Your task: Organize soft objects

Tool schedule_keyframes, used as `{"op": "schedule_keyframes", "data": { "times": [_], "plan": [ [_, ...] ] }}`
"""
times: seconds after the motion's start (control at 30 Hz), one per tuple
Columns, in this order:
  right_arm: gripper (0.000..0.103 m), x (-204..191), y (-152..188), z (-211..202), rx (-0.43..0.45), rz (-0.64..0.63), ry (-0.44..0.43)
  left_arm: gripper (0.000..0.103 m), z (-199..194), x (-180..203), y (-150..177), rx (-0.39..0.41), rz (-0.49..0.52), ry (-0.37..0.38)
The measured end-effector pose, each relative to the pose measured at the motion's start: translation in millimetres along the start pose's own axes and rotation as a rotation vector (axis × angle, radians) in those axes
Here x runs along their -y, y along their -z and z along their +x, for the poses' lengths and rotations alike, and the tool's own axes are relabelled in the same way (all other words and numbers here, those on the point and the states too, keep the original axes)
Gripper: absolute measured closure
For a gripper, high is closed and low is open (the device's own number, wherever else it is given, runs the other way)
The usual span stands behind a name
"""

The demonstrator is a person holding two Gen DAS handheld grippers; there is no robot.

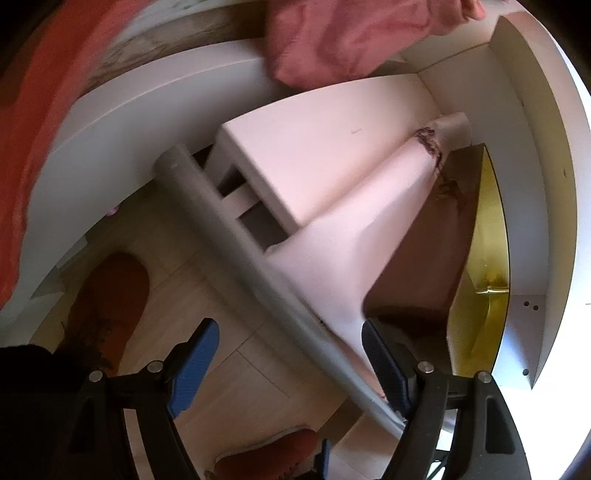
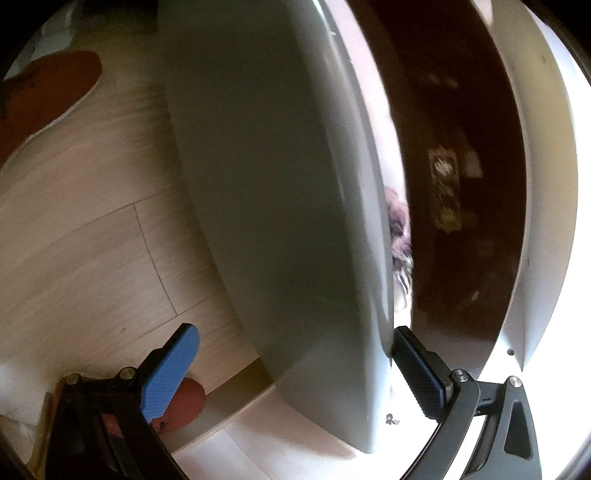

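Observation:
A pale pink folded cloth (image 1: 351,236) with a floral trim (image 2: 400,236) lies inside a pulled-out compartment, draped toward its grey front panel (image 1: 236,236). Beside it sits a dark brown patterned cloth (image 1: 424,258), also in the right wrist view (image 2: 447,192). My left gripper (image 1: 290,365) is open above the panel's top edge, which runs between its fingers; the right finger is next to the pale cloth's near corner and grips nothing. My right gripper (image 2: 293,373) is open and straddles the same grey panel (image 2: 277,184), with its blue left pad (image 2: 170,373) well off it.
A pink towel (image 1: 351,33) hangs over the white shelf edge at the top. A white box (image 1: 306,155) sits deeper in the unit, and a gold-lined box (image 1: 480,277) stands at the right. An orange slipper (image 1: 110,295) (image 2: 48,96) lies on the wooden floor (image 2: 92,240).

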State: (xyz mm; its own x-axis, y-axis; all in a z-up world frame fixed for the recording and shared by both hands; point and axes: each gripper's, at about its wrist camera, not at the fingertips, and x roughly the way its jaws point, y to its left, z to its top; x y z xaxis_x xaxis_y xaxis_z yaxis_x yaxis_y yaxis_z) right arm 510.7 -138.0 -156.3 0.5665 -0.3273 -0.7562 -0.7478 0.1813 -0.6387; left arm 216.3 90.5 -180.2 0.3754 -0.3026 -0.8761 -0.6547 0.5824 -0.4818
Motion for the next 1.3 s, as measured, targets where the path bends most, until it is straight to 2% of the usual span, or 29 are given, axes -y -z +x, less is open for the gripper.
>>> {"op": "schedule_keyframes", "data": {
  "times": [0.1, 0.23, 0.4, 0.63, 0.87, 1.0, 1.03, 1.3],
  "plan": [
    [0.0, 3.6, -6.1, 1.7, 0.005, 0.038, -0.016, 0.023, 8.4, 6.4, 2.5, -0.034, 0.009, -0.036],
    [0.0, 2.0, -5.7, -5.7, 0.007, 0.016, -0.036, 0.021, 15.8, 1.0, 4.8, -0.065, -0.013, -0.045],
    [0.0, -1.5, -5.7, -13.5, -0.001, -0.012, -0.079, 0.021, 12.9, 8.0, 6.1, -0.079, 0.027, -0.089],
    [0.0, -20.5, -11.5, -31.9, -0.081, -0.053, -0.126, 0.021, 8.3, 18.5, 17.7, -0.108, 0.121, -0.202],
    [0.0, -43.1, -16.0, -38.4, -0.182, -0.065, -0.122, 0.021, -2.1, 22.4, 25.8, -0.132, 0.167, -0.297],
    [0.0, -46.3, -17.2, -47.1, -0.214, -0.088, -0.131, 0.021, -10.5, 53.7, 19.2, -0.123, 0.206, -0.345],
    [0.0, -46.0, -19.5, -49.5, -0.22, -0.084, -0.146, 0.021, -4.1, 56.4, 9.8, -0.122, 0.213, -0.353],
    [0.0, -31.2, -27.7, -67.2, -0.241, -0.031, -0.28, 0.022, 7.1, 72.7, 5.6, -0.143, 0.252, -0.392]
  ]
}}
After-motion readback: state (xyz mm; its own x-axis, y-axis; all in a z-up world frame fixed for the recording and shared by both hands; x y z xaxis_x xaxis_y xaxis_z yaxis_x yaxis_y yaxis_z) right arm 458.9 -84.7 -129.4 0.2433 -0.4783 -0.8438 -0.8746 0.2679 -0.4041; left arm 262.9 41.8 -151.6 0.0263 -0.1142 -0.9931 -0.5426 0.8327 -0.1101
